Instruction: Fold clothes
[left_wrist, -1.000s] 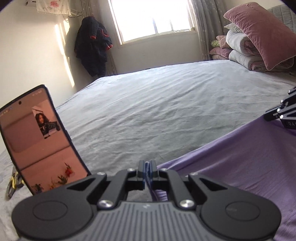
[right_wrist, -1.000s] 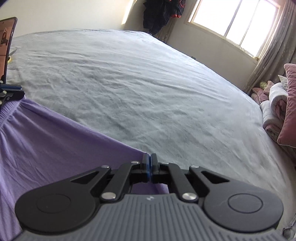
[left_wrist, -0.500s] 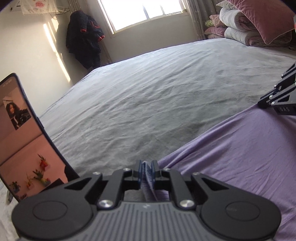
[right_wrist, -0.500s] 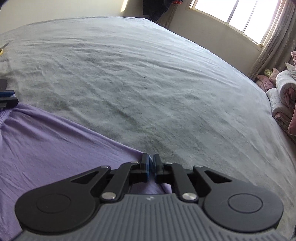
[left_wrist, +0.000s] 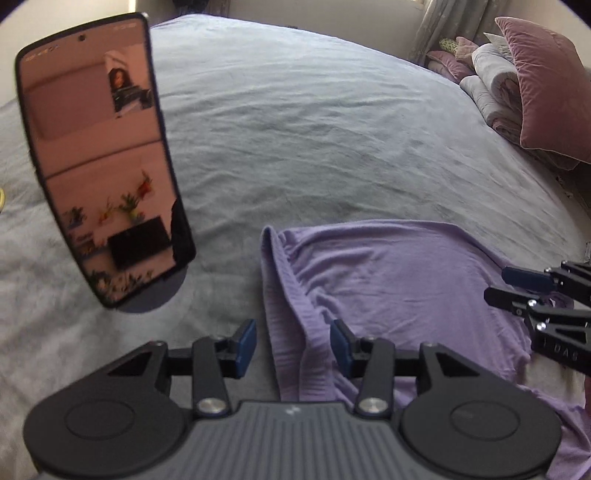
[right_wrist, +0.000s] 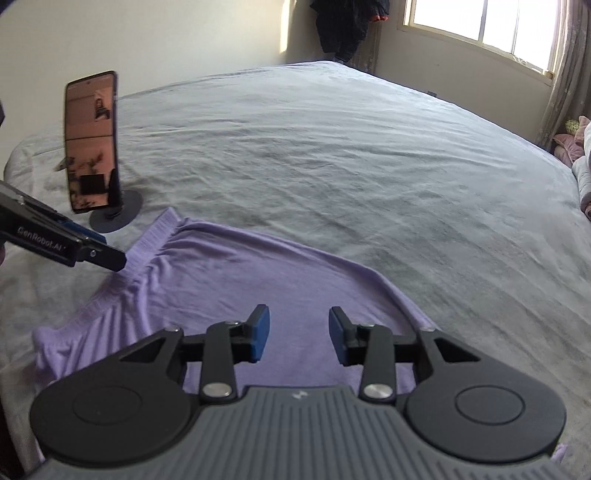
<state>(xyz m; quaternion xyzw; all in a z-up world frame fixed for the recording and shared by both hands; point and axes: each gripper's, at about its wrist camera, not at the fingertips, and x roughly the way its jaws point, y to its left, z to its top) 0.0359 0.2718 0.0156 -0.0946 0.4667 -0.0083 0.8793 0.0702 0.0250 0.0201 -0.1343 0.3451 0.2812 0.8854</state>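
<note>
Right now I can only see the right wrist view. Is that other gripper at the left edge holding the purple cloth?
Observer: No. The left gripper has its jaws opening. A ribbed fold of the purple garment lies between them, but the pads are not pressing on it.
Operator: What is at the far right of the bed?
Observer: A big mauve pillow leans on folded quilts at the far right of the bed.

Sunlit window (right_wrist: 480, 26) lights a pale wall (right_wrist: 147, 33) beyond the grey bed (right_wrist: 332, 166).
</note>
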